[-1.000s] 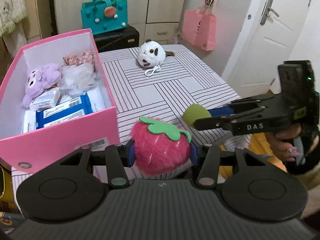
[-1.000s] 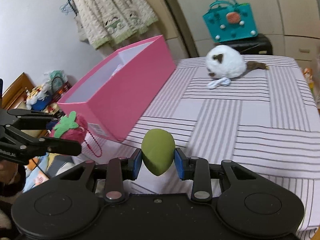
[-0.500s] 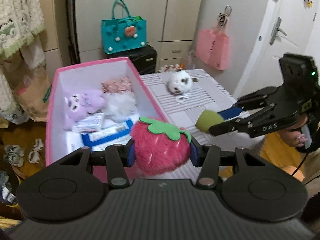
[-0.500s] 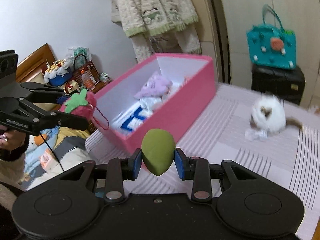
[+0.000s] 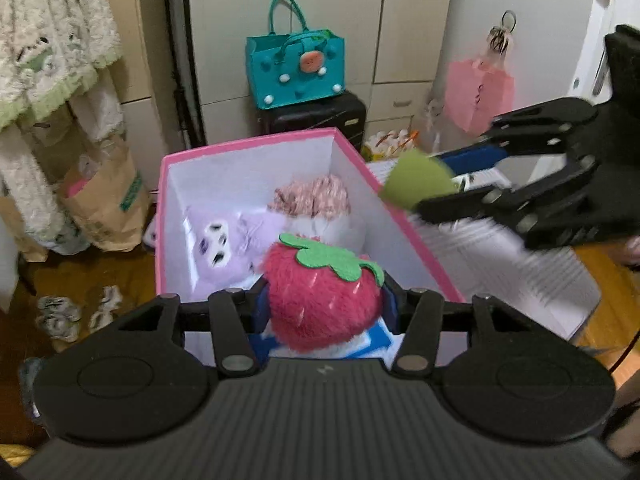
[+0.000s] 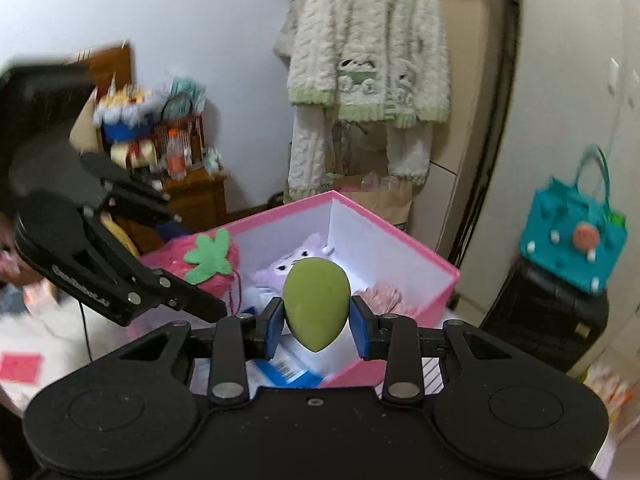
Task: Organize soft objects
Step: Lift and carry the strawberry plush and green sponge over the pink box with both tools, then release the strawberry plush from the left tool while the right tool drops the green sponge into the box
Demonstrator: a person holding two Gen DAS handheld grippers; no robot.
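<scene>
Red plush fills the left tool (image 5: 324,304): we see a fuzzy strawberry toy (image 5: 320,300) with a green felt leaf between its blue pads, and the jaws are opening around it, though the pads still touch its sides. The strawberry hangs over the near end of the pink box (image 5: 400,216), above the things already inside.

In the right tool (image 6: 316,320) we hold an olive-green, egg-shaped makeup sponge (image 6: 316,304), pinched by its sides between narrow-set blue pads, pointed end down. From the left wrist view this tool reaches in from the right with the sponge just over the box's right rim; from the right wrist view the sponge hangs over the box's near corner.

Inside the white-lined box we see a purple plush toy (image 5: 228,240) with dark eyes, a pink-and-white knitted bundle (image 5: 316,196) toward the far end, and a blue-and-white packet (image 6: 288,368) at the near end. The box rests on a worktop (image 5: 540,280) covered in a striped cloth.

Beyond the box stand a teal handbag (image 5: 296,68) on a black suitcase (image 5: 316,116), a pink bag (image 5: 478,96) hanging on a white door, and a cream-and-green fluffy garment (image 6: 368,48) hanging by the wall. A brown paper bag (image 5: 108,208) sits on the floor beside the box.
</scene>
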